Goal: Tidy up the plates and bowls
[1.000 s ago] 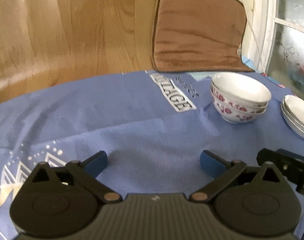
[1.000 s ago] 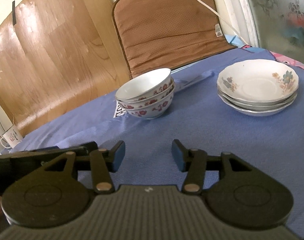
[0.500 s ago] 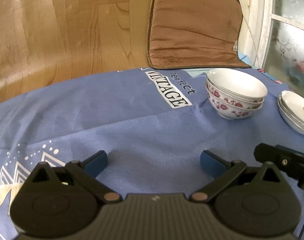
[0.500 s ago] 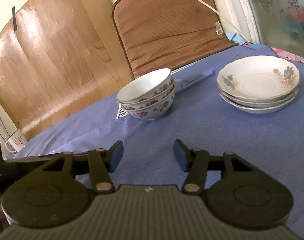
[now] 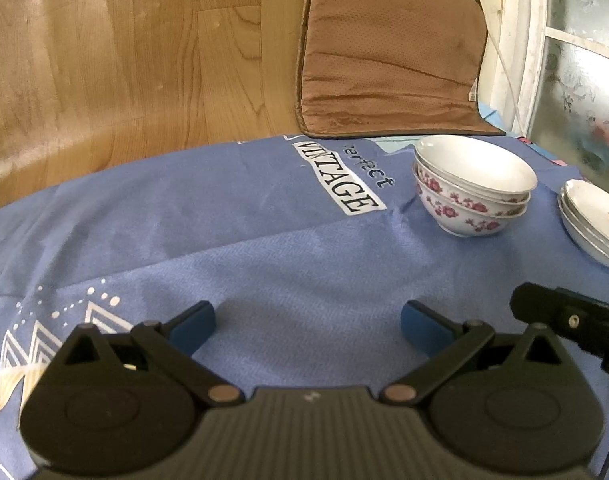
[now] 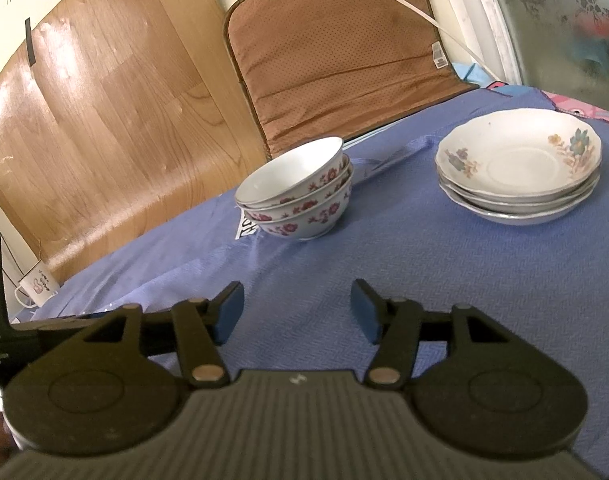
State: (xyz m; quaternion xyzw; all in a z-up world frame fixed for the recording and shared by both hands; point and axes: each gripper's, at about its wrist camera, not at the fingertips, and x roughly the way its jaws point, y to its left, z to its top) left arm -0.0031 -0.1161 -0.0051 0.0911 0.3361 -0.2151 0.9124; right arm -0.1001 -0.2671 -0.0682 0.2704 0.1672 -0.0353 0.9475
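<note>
blue cloth (image 6: 444, 280) covers the table, wood panel (image 6: 104, 100) & brown cushion (image 6: 336, 64) behind. stack of floral bowls (image 6: 300, 196) sits mid-cloth, stack of plates (image 6: 520, 168) well apart to its right. right gripper (image 6: 296, 312) near, jaws opening w/ nothing between. left gripper (image 5: 306, 324) spread wide, empty, low over the cloth. mug (image 6: 34, 288) at far left edge.

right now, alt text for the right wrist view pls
A stack of floral bowls and a stack of plates sit side by side, apart, on a blue cloth. The right gripper is opening over the cloth, nothing between its jaws.
</note>
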